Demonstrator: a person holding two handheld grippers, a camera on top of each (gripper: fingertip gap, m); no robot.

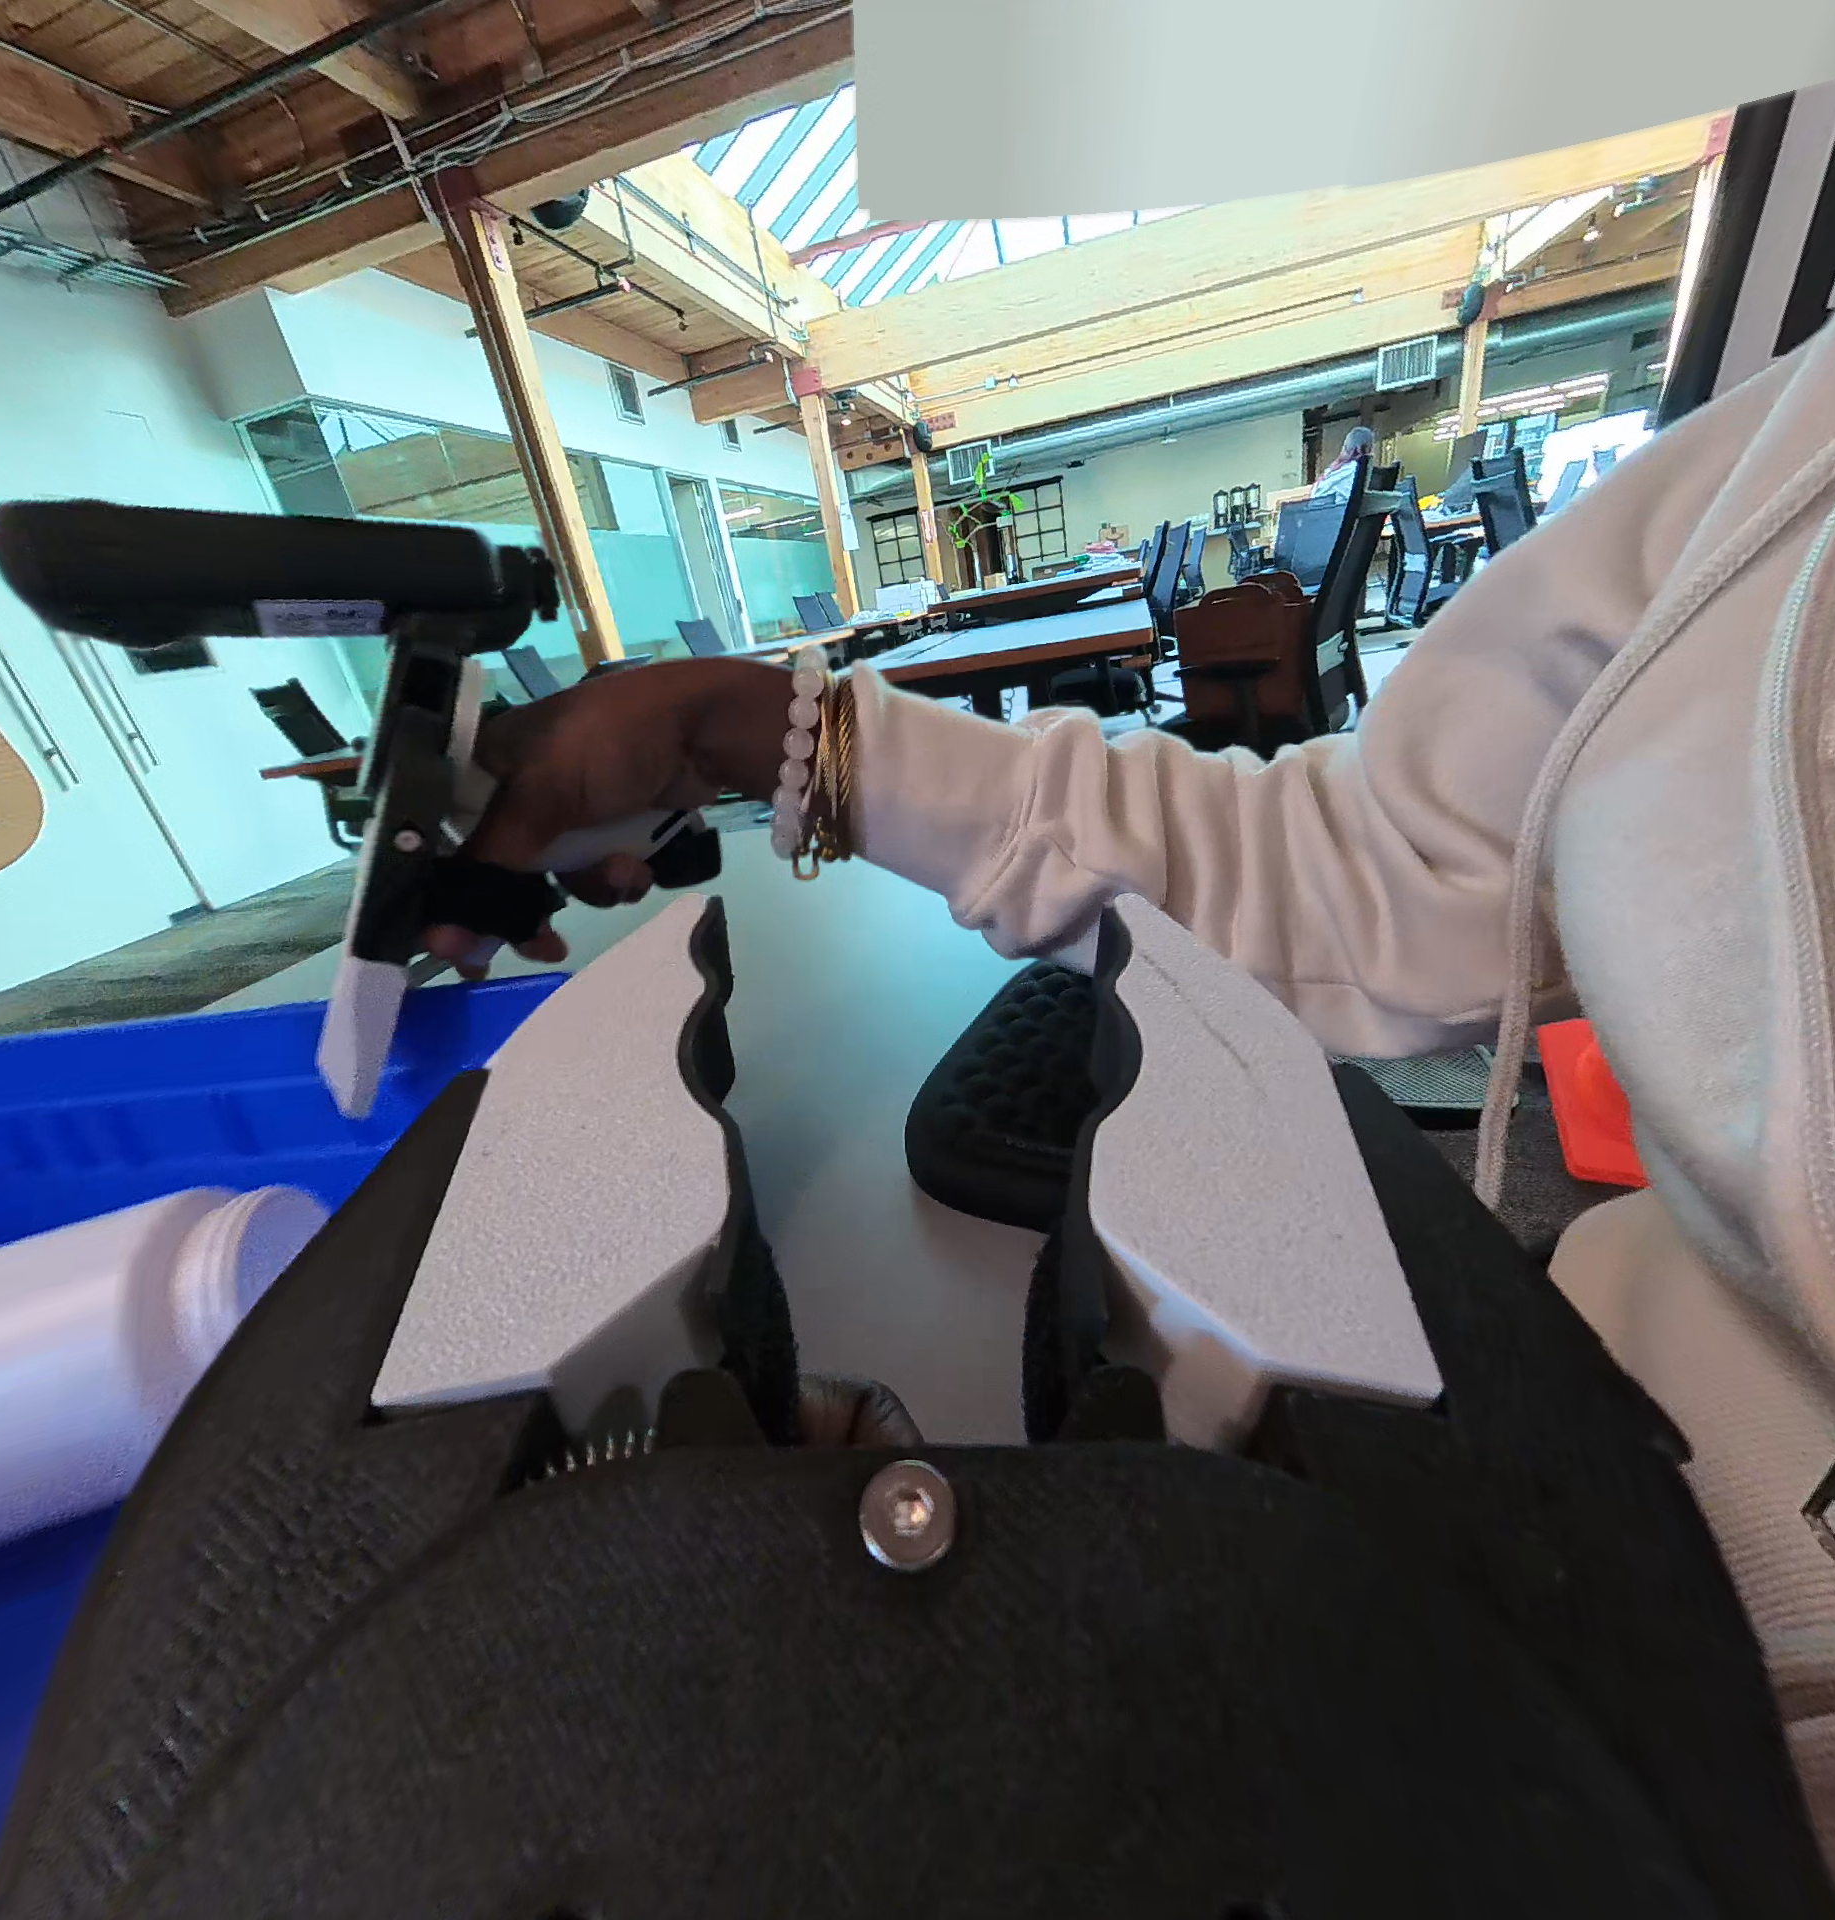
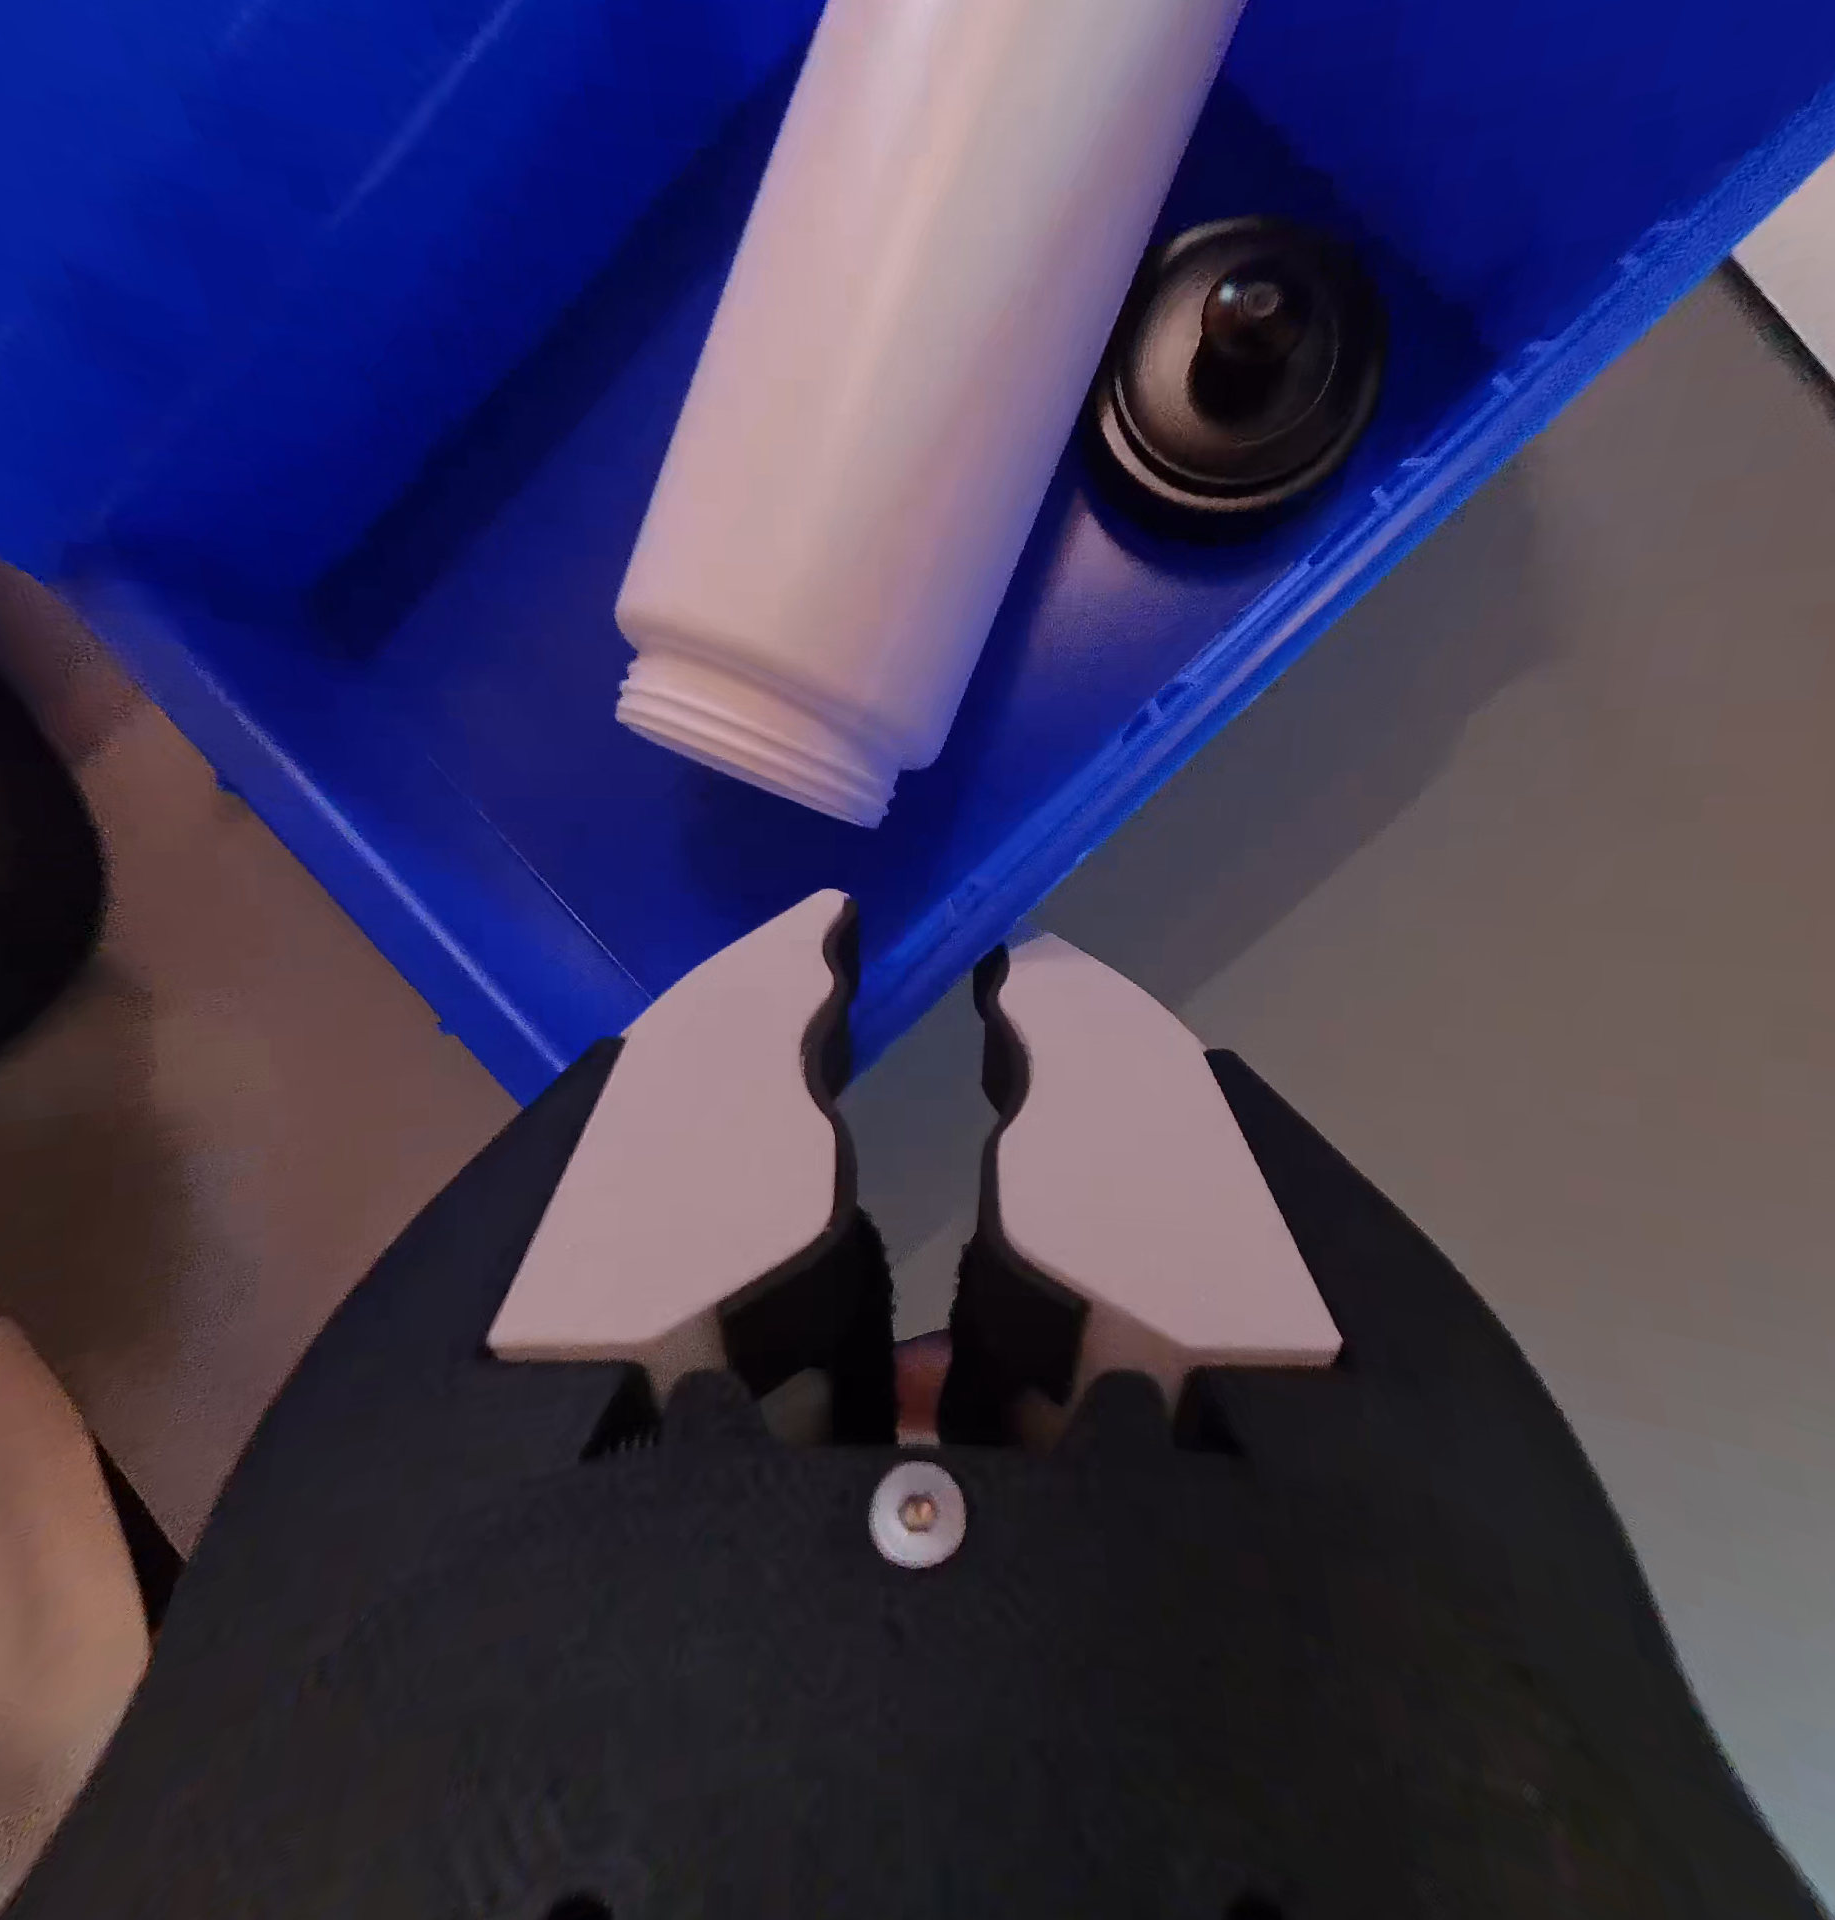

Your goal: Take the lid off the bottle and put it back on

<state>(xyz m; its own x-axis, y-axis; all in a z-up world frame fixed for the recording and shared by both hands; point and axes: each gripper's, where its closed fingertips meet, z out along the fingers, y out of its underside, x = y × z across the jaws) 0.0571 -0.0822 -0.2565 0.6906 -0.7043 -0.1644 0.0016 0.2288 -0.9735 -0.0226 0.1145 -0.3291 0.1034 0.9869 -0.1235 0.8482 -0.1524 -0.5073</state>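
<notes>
Both my tongs empty, the bottle uncapped in the bin.

My right tongs (image 2: 918, 930) hang slightly parted over the blue plastic bin (image 2: 1256, 665) corner; my left tongs (image 1: 908, 935) gape above the grey desk (image 1: 851, 1039). The white plastic threaded-neck bottle (image 2: 892, 416) lies inside, touching the round black lid (image 2: 1240, 369).

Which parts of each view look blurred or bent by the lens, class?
Left wrist view: bottle and right gripper smeared by blur, ceiling beams bowed by the wide-angle lens. Right wrist view: bottle fairly sharp, lid dim in shadow, blue bin rim curved.
</notes>
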